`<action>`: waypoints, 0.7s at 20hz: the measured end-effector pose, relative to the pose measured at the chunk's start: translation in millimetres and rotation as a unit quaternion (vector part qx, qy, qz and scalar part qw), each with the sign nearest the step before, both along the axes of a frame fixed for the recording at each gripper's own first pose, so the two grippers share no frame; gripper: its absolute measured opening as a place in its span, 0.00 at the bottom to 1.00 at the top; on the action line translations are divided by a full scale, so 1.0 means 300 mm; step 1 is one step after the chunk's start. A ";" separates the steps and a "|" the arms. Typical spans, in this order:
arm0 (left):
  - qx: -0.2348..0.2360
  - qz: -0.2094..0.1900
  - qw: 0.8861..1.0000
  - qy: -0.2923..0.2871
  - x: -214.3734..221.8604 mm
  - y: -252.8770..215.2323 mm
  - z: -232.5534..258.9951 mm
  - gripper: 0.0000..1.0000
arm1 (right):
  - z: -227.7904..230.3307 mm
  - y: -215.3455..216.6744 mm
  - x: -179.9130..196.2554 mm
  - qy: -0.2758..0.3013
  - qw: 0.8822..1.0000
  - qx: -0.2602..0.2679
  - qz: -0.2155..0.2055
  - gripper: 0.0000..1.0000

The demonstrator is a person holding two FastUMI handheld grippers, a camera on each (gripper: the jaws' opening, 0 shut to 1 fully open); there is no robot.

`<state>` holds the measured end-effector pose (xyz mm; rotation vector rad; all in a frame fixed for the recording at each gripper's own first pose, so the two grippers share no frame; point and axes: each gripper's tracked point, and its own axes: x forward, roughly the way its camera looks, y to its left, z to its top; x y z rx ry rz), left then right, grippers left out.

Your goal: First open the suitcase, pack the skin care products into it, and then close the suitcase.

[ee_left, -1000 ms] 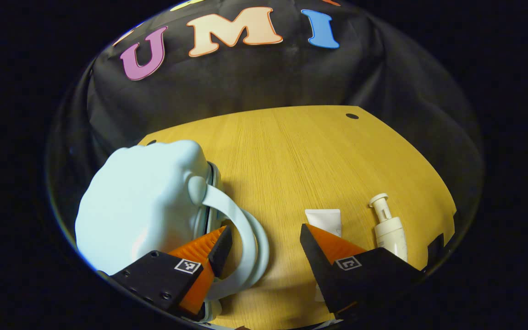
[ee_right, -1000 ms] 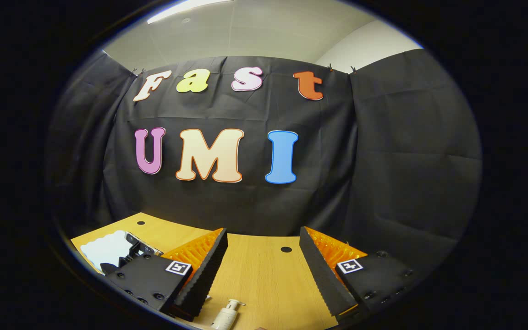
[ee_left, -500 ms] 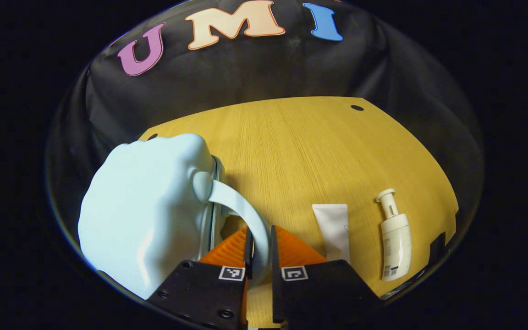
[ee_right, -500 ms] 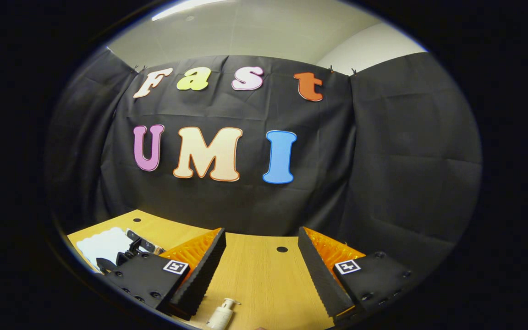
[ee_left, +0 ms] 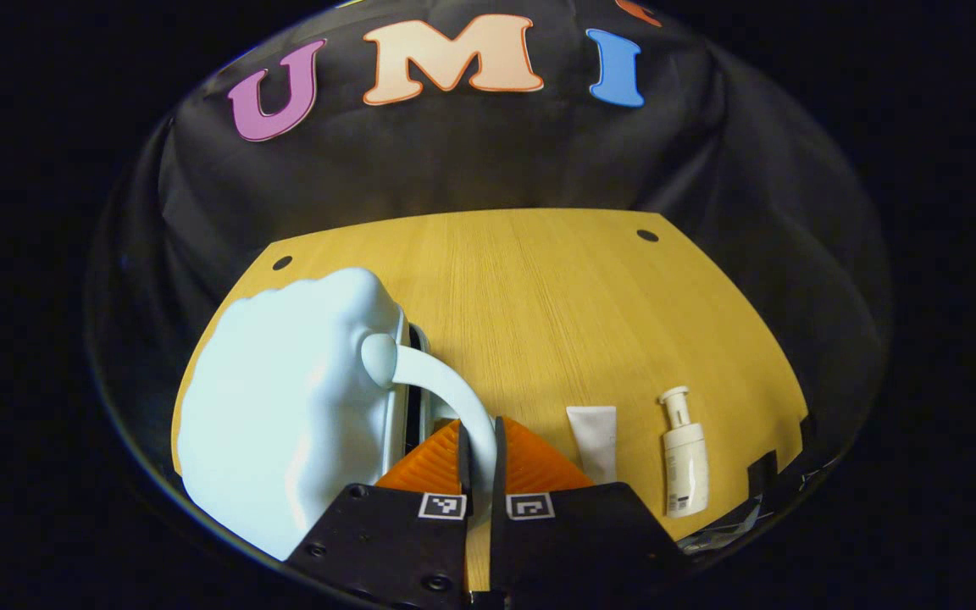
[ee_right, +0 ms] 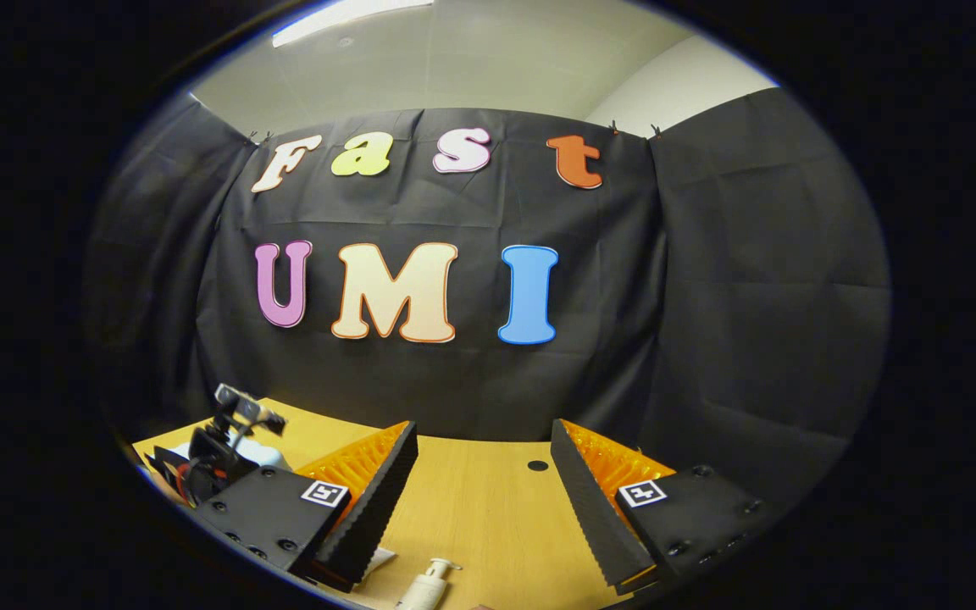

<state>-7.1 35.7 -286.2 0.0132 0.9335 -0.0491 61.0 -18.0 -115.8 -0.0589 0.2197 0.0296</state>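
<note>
Left jaws clamp suitcase handle (ee_left: 454,398); right jaws wide, empty; tube (ee_left: 593,430), pump bottle (ee_left: 684,462) beside.

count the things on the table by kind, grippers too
suitcase, pale blue, handle held by the left gripper: 1
tube, white: 1
pump bottle, white: 1
grippers, left shut on the handle, right gripper open: 2
total: 5
</note>
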 end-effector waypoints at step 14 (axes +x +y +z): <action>0.025 0.044 0.993 -0.110 0.098 0.447 0.459 0.02 | -0.031 0.236 0.077 -0.003 0.998 0.057 0.040 1.00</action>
